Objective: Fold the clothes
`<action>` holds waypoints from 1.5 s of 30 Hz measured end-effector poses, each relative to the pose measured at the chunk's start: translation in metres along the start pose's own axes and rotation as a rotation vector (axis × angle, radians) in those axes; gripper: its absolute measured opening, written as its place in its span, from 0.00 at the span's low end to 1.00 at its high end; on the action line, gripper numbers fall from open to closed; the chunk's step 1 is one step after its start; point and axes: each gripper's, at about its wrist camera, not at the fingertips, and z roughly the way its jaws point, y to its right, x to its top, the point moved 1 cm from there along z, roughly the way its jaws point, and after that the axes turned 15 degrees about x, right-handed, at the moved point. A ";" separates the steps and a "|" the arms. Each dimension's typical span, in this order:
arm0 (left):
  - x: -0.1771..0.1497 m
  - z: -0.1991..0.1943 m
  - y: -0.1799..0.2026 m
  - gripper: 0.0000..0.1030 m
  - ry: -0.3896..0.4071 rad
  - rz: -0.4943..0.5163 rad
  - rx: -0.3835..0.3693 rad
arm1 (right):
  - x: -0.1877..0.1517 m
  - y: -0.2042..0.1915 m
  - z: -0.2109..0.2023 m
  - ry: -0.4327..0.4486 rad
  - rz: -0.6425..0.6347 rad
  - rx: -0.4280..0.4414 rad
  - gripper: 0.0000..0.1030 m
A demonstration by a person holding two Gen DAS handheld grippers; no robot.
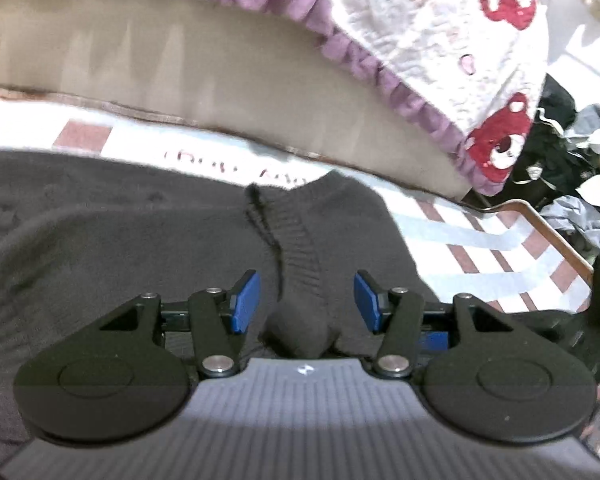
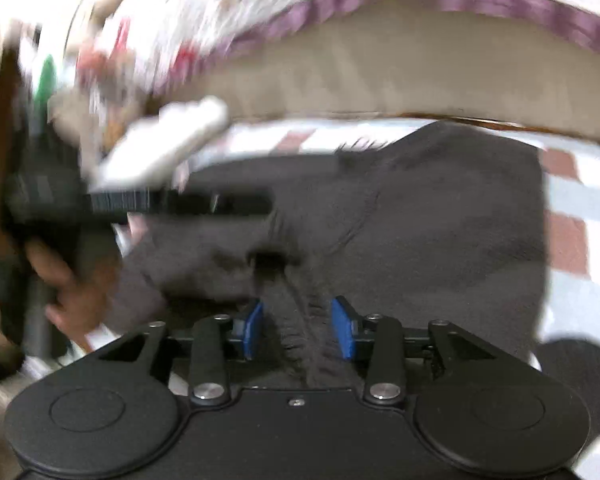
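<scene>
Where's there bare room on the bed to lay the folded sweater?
The checked sheet lies bare right of the grey sweater, up to the wooden bed edge. Beyond that edge, a clothes pile crowds it.

The sweater (image 1: 140, 220) lies on the sheet (image 1: 480, 240), with the quilt (image 1: 440, 40) behind it.

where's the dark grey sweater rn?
Both wrist views: dark grey sweater lies on the striped sheet, ahead of both open grippers, below the purple-frilled quilt.
</scene>
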 end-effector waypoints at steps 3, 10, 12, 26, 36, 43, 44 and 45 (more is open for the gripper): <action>-0.003 0.000 0.004 0.52 -0.004 0.042 -0.012 | -0.006 0.012 -0.043 0.134 0.137 -0.083 0.57; -0.038 0.027 0.036 0.47 -0.119 0.363 0.163 | -0.032 0.002 -0.013 -0.077 0.053 -0.307 0.57; -0.040 0.028 0.034 0.47 -0.127 0.360 0.177 | -0.040 -0.003 -0.001 -0.145 0.014 -0.365 0.57; -0.042 -0.017 0.004 0.45 -0.192 0.388 0.267 | -0.056 -0.041 0.036 -0.294 -0.268 -0.560 0.58; -0.018 -0.099 -0.129 0.49 -0.127 0.094 0.524 | -0.051 -0.099 0.044 -0.151 -0.388 -0.434 0.52; -0.045 -0.145 -0.219 0.52 -0.174 -0.181 0.565 | -0.020 -0.138 0.076 0.067 -0.153 -0.163 0.55; -0.051 -0.147 -0.225 0.53 -0.188 -0.209 0.557 | -0.020 -0.146 0.091 0.063 -0.153 -0.148 0.55; -0.057 -0.148 -0.230 0.53 -0.201 -0.233 0.545 | -0.019 -0.154 0.105 0.056 -0.155 -0.134 0.55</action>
